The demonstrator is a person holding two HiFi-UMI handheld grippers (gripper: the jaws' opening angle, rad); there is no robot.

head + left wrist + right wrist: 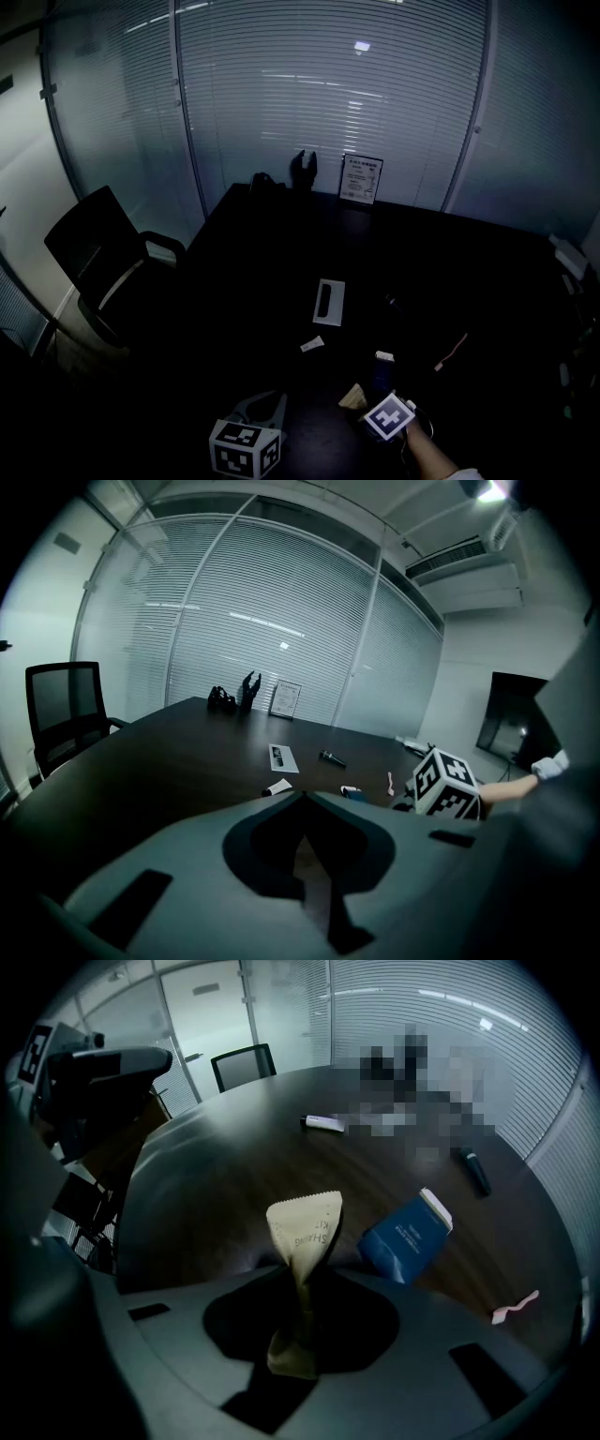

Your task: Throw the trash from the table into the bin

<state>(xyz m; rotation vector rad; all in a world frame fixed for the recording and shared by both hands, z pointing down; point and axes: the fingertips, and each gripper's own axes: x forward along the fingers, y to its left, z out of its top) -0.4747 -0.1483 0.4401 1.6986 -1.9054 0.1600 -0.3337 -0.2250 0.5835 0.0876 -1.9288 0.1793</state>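
Over the near edge of the dark oval wooden table (281, 281), the pick-up is on. The left gripper (302, 797) hangs there with jaws together, empty, while the right gripper (302, 1274) pinches the tan paper sachet (305, 1227). Next, likely: lift it clear and find the bin, which no view shows. Only the right gripper view shows the grip; the head view is too dark.

Office meeting room: large dark tabletop (272, 253), black chair (94, 253) at its left edge, framed notice (361, 178) standing at its far end, glass walls (328, 103) with blinds behind, wall screen (511, 728) off its right side.
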